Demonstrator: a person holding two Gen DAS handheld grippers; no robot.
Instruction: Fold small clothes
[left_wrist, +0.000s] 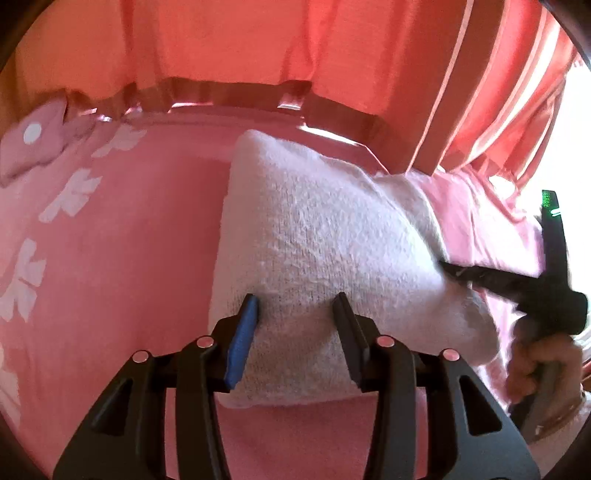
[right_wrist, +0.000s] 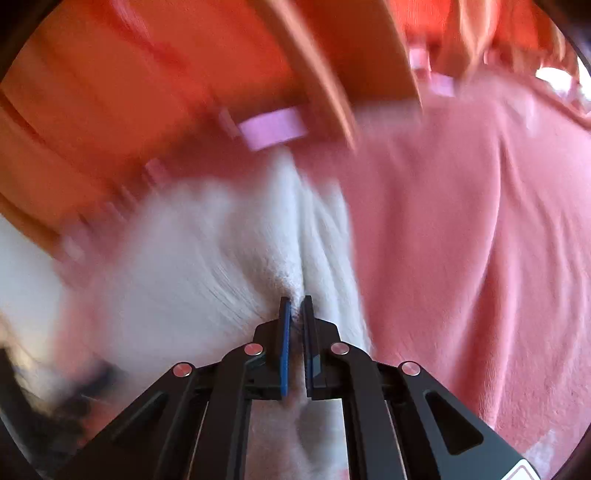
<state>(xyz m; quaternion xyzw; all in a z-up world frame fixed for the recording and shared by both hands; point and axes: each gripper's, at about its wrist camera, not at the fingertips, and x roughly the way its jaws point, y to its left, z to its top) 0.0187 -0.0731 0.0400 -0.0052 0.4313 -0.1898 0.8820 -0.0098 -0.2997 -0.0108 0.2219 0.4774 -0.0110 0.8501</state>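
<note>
A white terry cloth (left_wrist: 325, 243) lies on the pink bedspread (left_wrist: 122, 258), folded into a thick pad. My left gripper (left_wrist: 297, 304) is open, its two fingers standing astride the cloth's near edge without pinching it. My right gripper (right_wrist: 297, 306) is shut on a pinched ridge of the same white cloth (right_wrist: 221, 251); that view is motion-blurred. In the left wrist view the right gripper (left_wrist: 448, 267) reaches in from the right and bites the cloth's right side, with a hand on its handle.
The pink bedspread has white flower prints (left_wrist: 70, 195) at the left. A pink cushion (left_wrist: 29, 147) lies at the far left. Orange-red curtains (left_wrist: 258, 40) and a wooden bed rail (left_wrist: 236, 96) stand behind. Bright window light comes from the right.
</note>
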